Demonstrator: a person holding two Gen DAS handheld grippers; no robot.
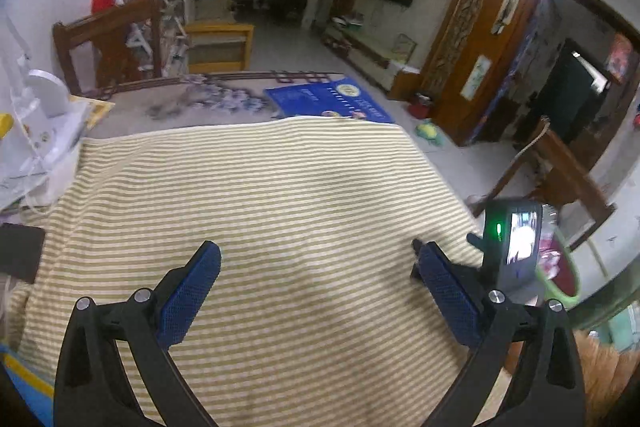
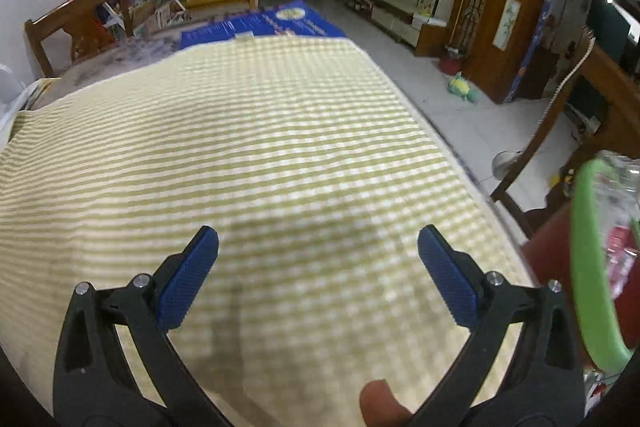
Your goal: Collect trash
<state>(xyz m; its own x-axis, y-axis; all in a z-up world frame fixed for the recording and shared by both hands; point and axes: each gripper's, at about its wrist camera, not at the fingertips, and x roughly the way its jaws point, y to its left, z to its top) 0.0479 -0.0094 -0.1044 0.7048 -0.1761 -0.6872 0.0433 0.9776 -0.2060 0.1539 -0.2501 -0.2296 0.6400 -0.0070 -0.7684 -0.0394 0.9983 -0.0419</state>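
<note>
Cloth: green-and-cream striped tablecloth (image 1: 256,195), stripes crosswise, bare under both tools.
Bin: green-rimmed red trash bin (image 2: 592,267) off the table's right edge, mouth up, cut off by the frame; contents blurred, wrappers and clear plastic.
Left gripper (image 1: 316,291): blue pads spread wide, gripping nothing.
Right gripper (image 2: 318,273): likewise spread, empty.

Both wrists low over cloth (image 1: 260,187) (shared)
</note>
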